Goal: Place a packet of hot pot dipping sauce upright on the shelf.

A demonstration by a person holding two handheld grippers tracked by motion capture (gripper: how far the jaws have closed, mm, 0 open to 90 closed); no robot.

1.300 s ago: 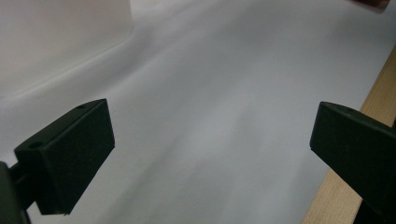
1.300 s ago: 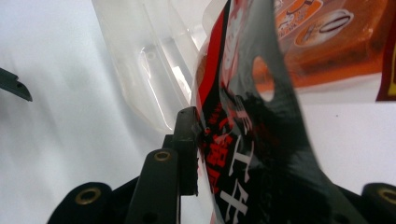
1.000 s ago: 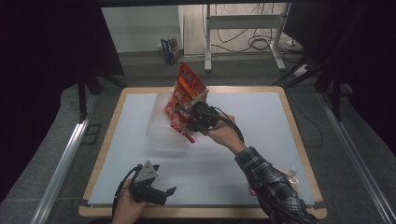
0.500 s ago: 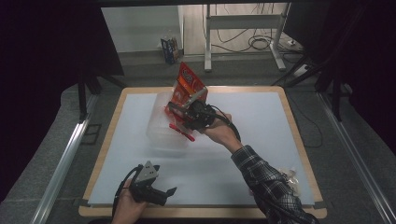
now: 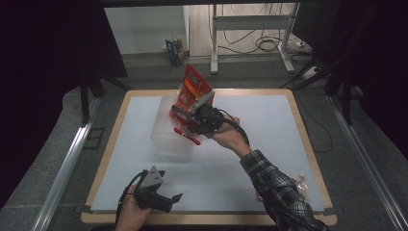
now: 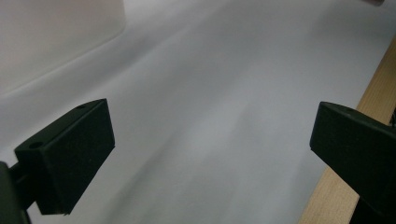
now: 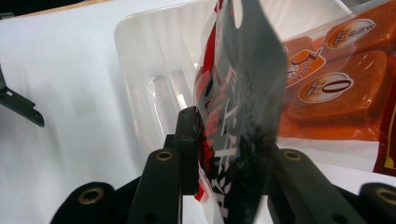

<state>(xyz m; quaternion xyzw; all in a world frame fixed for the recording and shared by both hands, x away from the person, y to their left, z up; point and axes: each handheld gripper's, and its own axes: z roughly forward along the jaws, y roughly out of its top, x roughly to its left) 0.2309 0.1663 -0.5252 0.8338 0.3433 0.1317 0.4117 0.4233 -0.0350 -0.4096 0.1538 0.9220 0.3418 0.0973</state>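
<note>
We see the right gripper (image 5: 195,118) clamped on a red snack bag (image 7: 233,121) over the clear tub (image 5: 166,139), orange packets (image 7: 336,84) beside; the left gripper (image 6: 210,154) gapes open, empty, over the white table (image 5: 269,120).

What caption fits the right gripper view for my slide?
Right tongs clamp a red snack packet above a clear plastic tub on the white table.

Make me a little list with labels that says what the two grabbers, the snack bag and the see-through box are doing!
right gripper: shut on the red snack bag, holding it over the clear box
red snack bag: tall, upright, pinched near one edge
clear box: open, on the white table; another orange pack lies at it
left gripper: open, holding nothing, low at the table's near edge
</note>
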